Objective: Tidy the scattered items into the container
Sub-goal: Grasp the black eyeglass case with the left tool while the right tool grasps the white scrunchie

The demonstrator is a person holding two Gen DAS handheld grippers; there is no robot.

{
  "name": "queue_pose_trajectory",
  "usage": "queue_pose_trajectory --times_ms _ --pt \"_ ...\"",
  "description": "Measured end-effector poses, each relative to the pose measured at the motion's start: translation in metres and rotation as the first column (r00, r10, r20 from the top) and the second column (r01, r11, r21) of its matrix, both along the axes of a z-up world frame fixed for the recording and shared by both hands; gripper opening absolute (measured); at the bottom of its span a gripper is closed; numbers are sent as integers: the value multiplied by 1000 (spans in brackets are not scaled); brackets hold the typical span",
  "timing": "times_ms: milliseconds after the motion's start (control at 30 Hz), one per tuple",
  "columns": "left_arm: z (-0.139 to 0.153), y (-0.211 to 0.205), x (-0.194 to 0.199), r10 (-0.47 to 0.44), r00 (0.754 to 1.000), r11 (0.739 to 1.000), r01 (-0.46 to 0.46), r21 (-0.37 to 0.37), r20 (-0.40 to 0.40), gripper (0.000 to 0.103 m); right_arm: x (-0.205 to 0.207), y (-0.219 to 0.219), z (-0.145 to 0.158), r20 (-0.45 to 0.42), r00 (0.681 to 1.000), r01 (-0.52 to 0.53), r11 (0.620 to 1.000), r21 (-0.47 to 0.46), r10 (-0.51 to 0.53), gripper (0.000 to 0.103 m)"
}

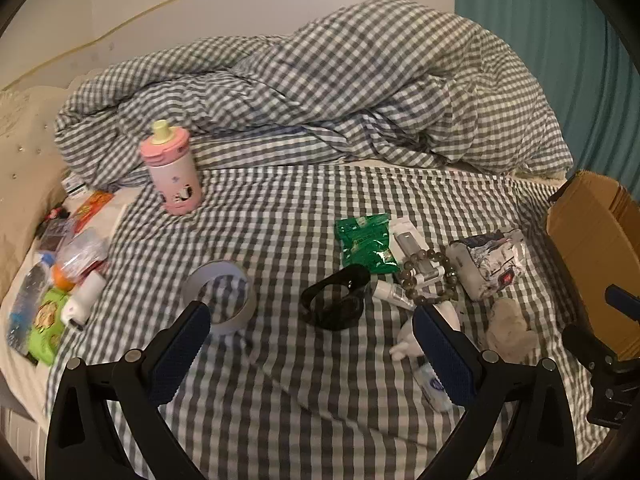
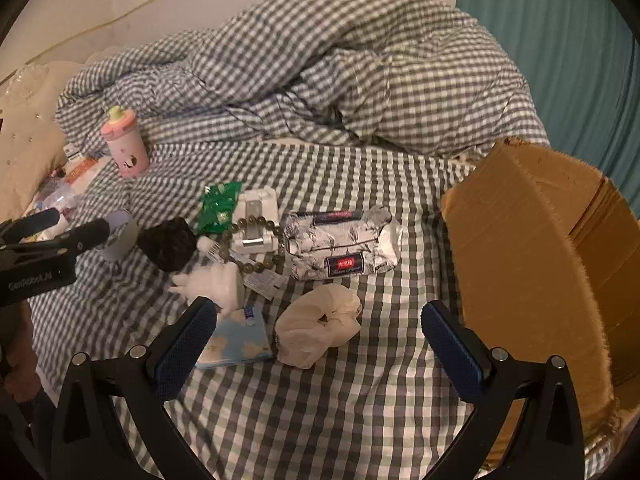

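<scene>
Scattered items lie on the checked bed sheet: a tape roll (image 1: 220, 296), a black band (image 1: 336, 300), a green packet (image 1: 366, 242), a bead bracelet (image 2: 252, 246) around a white box (image 2: 256, 224), a patterned tissue pack (image 2: 340, 244), a cream scrunchie (image 2: 320, 324), a white plush (image 2: 212, 282) and a light blue packet (image 2: 240, 340). A cardboard box (image 2: 532, 248) stands at the right. My left gripper (image 1: 312, 350) is open above the sheet, near the black band. My right gripper (image 2: 320, 344) is open, with the scrunchie between its fingers' line.
A pink bottle (image 1: 172, 168) stands upright at the back left. A crumpled checked duvet (image 1: 320, 88) fills the back. Several more packets and a green toy (image 1: 46, 328) lie along the bed's left edge. A teal curtain (image 2: 560, 40) hangs at the right.
</scene>
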State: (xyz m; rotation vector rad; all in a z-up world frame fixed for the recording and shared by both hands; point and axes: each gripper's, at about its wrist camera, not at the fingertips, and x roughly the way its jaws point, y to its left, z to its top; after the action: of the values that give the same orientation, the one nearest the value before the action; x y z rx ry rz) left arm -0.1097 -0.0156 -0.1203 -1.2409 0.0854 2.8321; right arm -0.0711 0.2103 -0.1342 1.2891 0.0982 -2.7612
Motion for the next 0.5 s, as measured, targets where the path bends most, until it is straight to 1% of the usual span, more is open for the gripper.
queue_pose_trajectory --times_ms 100,233,367,500 --pt "-12 0 -13 -31 999 999 31 16 12 103 -8 2 -10 23 1000 3 1000 0 -3 103" --pt "-30 1 -33 -54 997 998 55 -8 50 103 -18 2 -23 49 999 6 1000 0 -6 103" --pt "-43 4 -45 -89 994 996 90 -9 71 98 -28 2 -36 75 997 5 1000 4 -6 103" --pt "-57 5 -56 -98 990 995 100 -19 97 97 -35 2 -46 94 996 9 1000 10 -10 103"
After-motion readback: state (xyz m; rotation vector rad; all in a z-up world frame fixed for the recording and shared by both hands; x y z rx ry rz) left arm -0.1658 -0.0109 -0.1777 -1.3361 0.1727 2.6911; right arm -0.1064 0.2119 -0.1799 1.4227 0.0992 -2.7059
